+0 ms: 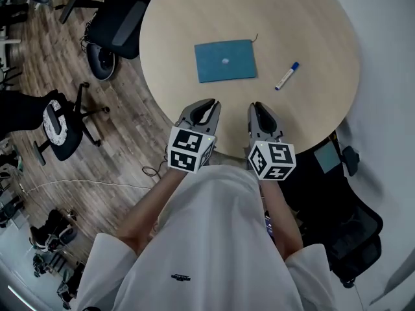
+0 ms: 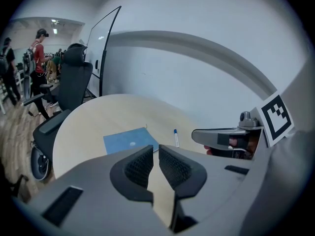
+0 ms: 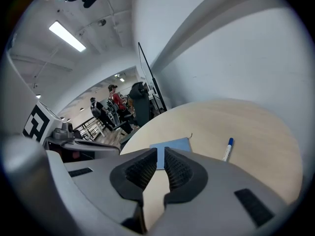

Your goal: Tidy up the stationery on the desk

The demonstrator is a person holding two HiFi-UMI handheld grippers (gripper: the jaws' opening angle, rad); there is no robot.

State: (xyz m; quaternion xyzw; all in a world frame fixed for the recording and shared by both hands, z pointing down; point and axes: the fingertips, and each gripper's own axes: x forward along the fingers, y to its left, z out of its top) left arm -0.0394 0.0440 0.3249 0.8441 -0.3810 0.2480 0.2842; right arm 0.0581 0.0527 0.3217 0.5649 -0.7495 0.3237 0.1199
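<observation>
Plainly, with the left gripper point(image 1: 207, 104) and right gripper point(image 1: 259, 107) both clenched on nothing at the surface's point(image 1: 175, 24) near edge, the pen point(image 1: 286, 76) lies right of the notebook point(image 1: 225, 60), its long axis slanting away rightward, nearer the right gripper's jaws.

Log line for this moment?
left gripper: empty, jaws nearly together | right gripper: same | blue notebook: flat on round table | marker: right of notebook, untouched
</observation>
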